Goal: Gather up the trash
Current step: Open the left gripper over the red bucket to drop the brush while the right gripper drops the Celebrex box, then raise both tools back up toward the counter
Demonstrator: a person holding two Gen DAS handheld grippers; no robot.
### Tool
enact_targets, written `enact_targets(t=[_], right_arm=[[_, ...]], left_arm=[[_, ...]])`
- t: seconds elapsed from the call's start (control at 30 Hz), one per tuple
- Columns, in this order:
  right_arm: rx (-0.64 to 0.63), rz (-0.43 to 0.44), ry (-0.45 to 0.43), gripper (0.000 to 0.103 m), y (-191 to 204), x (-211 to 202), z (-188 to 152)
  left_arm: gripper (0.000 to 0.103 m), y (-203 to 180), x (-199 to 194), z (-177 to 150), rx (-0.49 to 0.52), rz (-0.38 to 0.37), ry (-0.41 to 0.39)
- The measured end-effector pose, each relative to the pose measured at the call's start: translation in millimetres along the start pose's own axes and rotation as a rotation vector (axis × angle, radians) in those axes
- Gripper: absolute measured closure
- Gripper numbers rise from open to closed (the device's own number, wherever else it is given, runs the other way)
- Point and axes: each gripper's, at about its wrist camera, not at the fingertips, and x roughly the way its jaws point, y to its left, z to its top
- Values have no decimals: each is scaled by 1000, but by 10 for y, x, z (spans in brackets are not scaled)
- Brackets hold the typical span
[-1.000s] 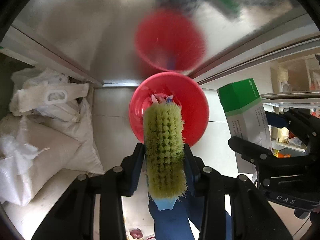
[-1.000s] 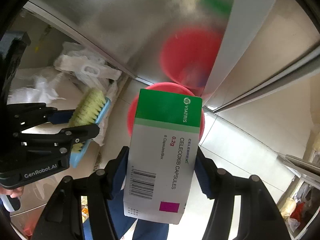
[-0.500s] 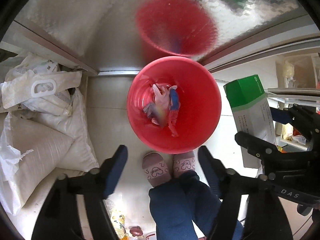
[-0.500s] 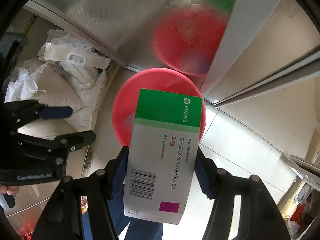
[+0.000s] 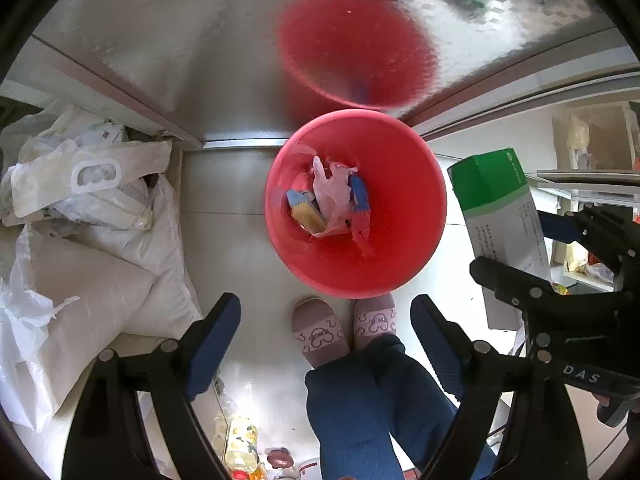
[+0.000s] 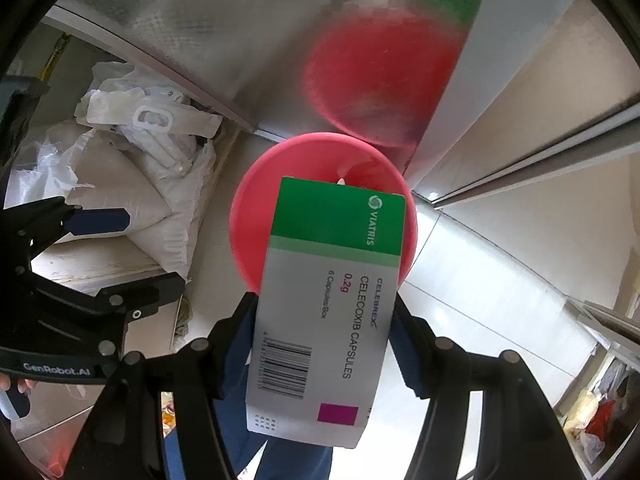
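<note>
A red bin [image 5: 404,248] stands on the floor below both grippers. Inside it lie a scrubbing brush [image 5: 306,212] with yellow bristles and a blue back, a crumpled plastic bag [image 5: 334,196] and a blue wrapper. My left gripper [image 5: 326,320] hangs above the bin's near rim, its jaws opening wide with nothing between them. My right gripper [image 6: 324,316] is shut on a green and white medicine box [image 6: 332,276], held above the red bin [image 6: 256,236]. In the left wrist view the medicine box [image 5: 500,208] and the right gripper [image 5: 536,252] are at the right.
White sacks and bags [image 5: 80,240] are piled on the left. A shiny metal cabinet front [image 5: 200,60] behind the bin mirrors it. The person's slippered feet [image 5: 344,330] stand just in front of the bin. Shelves with goods [image 5: 592,152] are at the right.
The left gripper opened and let go of the brush, which now lies in the red bin. Both grippers sank toward the bin. The right gripper still holds the box.
</note>
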Motion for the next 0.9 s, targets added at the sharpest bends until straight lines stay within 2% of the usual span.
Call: enact_targets(t=[0.13,0.2,0.23,0.27,0.53,0.77,0.9], right_arm=[[-6,2,11,43,43,-22,-30],[-24,-3,-4,30,71,-84,-58],[-31,-2,-16,20,80,-121,-72],[-33,-7,-31,17,85,-162,-90],[-27,-20,-39,14,125,-445,-210],[-96,-29,-67,6,321,-1018,-428],[-109,-29,-103,5,437,-1448,-546]], left_arm=[[18,41,-74,-26,-9,-3,-12],[17,51,-129,-43,-13,2,-24],[15,57,-154,-56,-13,10,-28],[13,67,-184,-71,-14,13,-33],[13,73,-554,-224,-23,7,-65],[13,-7,-1236,-500,-72,-57,-131],[2,-124,-1736,-707,-56,-33,-183]])
